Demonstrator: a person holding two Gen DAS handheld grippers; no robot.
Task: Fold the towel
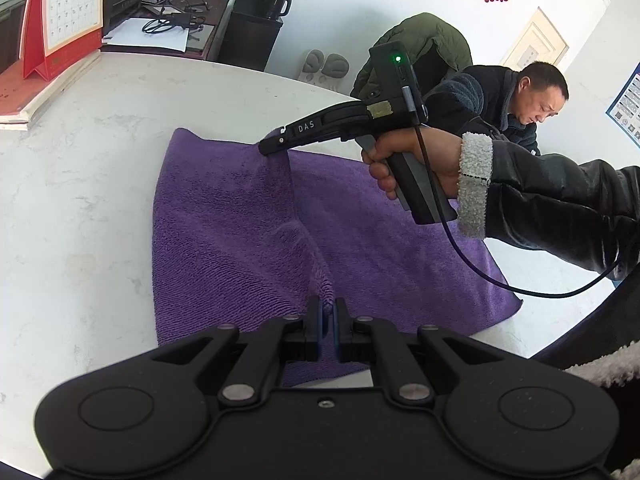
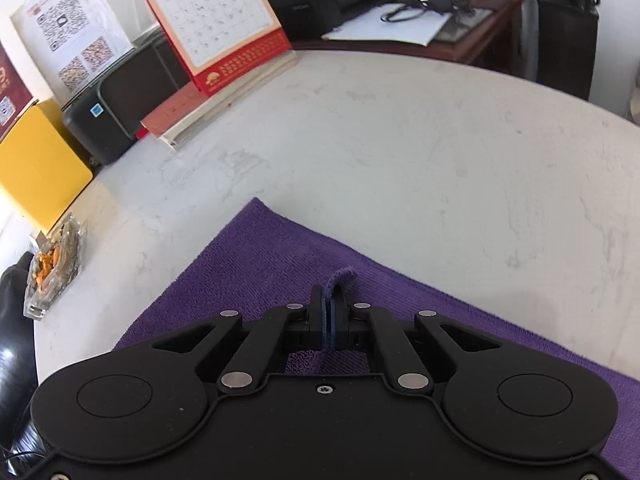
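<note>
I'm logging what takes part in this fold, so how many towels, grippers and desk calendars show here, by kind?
Purple towel: 1
Grippers: 2, the left gripper and the right gripper, each shut on towel cloth
Red desk calendar: 1
Total: 4

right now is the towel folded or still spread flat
Partly folded: one half of the purple towel overlaps the other, and both hand-held grippers pinch its edge.

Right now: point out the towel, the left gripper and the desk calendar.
towel [image 1: 224, 216]: left wrist view, flat folded-over layer.
left gripper [image 1: 328, 316]: left wrist view, between the fingertips, pinching a towel edge.
desk calendar [image 2: 212, 20]: right wrist view, white date grid.
</note>
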